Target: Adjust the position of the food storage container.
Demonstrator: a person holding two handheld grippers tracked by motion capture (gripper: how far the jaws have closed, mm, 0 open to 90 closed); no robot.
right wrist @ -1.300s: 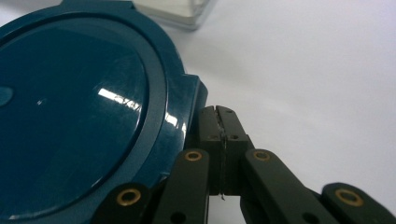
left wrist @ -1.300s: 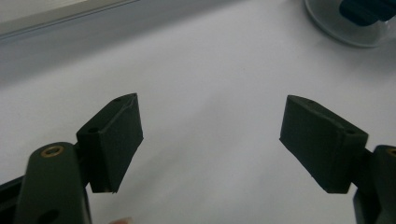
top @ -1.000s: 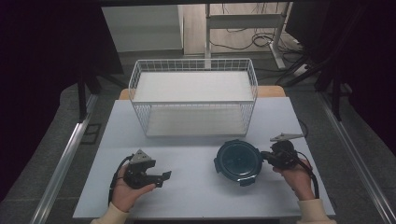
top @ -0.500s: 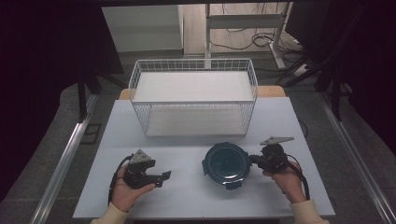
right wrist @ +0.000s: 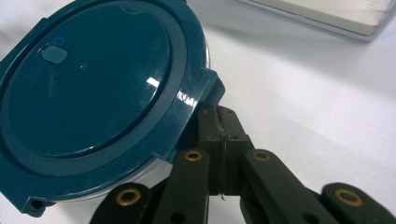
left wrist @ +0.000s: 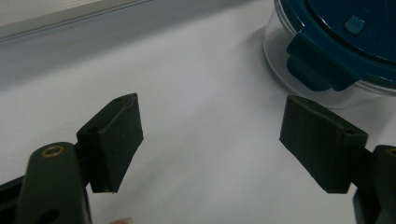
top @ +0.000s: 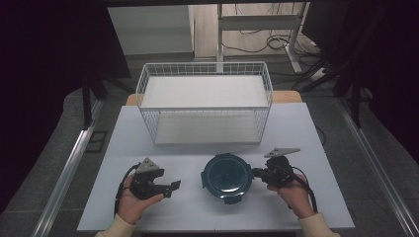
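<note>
High view: a round container with a glossy teal clip lid and clear walls sits on the matte white table, in front of the wire basket. Right gripper, jaws pressed together, tips against the lid's edge. Left gripper rests apart, blocky black jaws spread, holding nothing.
</note>
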